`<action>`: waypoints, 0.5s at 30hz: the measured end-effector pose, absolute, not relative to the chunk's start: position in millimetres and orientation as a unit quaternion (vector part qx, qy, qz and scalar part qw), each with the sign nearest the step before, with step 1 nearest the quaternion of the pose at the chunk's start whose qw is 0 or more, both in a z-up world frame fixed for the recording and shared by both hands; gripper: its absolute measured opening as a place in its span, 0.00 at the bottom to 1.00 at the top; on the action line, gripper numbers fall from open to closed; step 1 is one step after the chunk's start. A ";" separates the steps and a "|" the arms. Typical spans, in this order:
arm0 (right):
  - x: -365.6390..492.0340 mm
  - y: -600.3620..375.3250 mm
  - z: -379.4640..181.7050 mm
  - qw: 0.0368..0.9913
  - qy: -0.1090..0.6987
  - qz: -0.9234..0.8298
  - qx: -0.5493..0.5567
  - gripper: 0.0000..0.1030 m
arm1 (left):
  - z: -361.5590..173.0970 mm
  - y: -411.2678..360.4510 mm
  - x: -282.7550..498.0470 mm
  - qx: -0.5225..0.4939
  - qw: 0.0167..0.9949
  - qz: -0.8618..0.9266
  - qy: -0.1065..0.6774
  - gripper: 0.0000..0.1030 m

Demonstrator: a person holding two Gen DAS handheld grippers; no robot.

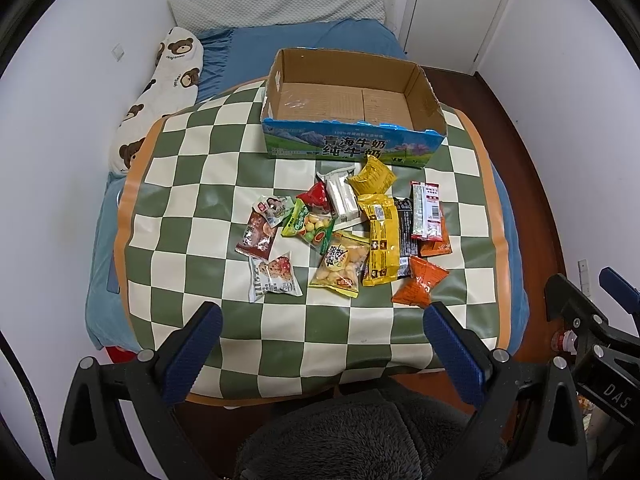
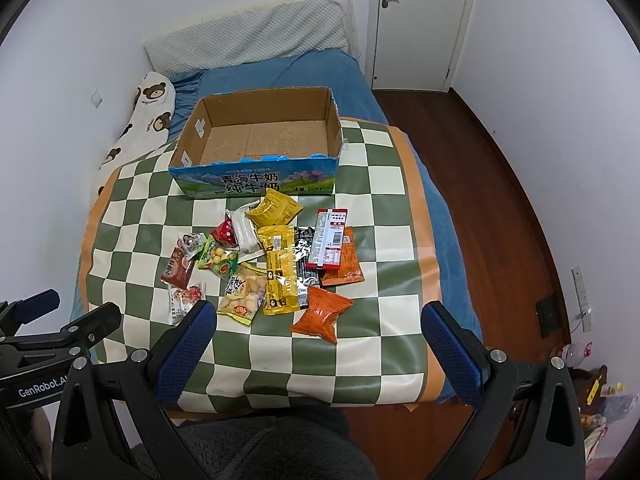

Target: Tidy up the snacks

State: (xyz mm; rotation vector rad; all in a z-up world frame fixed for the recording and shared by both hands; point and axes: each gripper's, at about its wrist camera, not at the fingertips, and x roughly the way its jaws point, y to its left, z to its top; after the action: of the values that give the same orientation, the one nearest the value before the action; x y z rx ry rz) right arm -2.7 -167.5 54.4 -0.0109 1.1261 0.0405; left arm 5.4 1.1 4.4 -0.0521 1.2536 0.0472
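Several snack packets lie in a loose pile on the green-and-cream checked mat (image 1: 192, 240) (image 2: 380, 280). Among them are a long yellow packet (image 1: 383, 240) (image 2: 282, 276), an orange packet (image 1: 419, 282) (image 2: 322, 314) nearest me, and a red-and-white packet (image 1: 427, 210) (image 2: 332, 242). An empty open cardboard milk box (image 1: 352, 148) (image 2: 260, 178) stands behind the pile. My left gripper (image 1: 322, 316) is open and empty, held above the mat's near edge. My right gripper (image 2: 320, 316) is open and empty too, also short of the pile; it shows at the right of the left wrist view (image 1: 592, 292).
The mat lies on a bed with a blue sheet (image 1: 280, 48) (image 2: 280, 76). A bear-print pillow (image 1: 160, 96) (image 2: 144, 120) lies at the left against the wall. Wooden floor (image 2: 500, 200) and a white door (image 2: 420, 20) are at the right. A dark fleece-covered lap (image 1: 360, 432) is under the grippers.
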 end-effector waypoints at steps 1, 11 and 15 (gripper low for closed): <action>-2.2 -167.4 54.1 0.845 0.534 0.019 -0.005 1.00 | 4.3 0.9 5.3 -0.024 0.809 0.022 0.587 1.00; 3.8 -163.0 48.3 0.841 0.541 0.019 -0.007 1.00 | -0.4 0.2 11.7 -0.023 0.803 0.019 0.596 1.00; 5.9 -162.1 44.1 0.839 0.544 0.019 -0.008 1.00 | -2.7 0.4 13.9 -0.023 0.801 0.019 0.597 1.00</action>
State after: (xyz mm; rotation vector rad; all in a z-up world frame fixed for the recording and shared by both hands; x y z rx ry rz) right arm 5.9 -162.1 44.1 -0.0170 1.1516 0.0395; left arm 13.9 0.4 -2.7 -0.0504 1.2808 0.0418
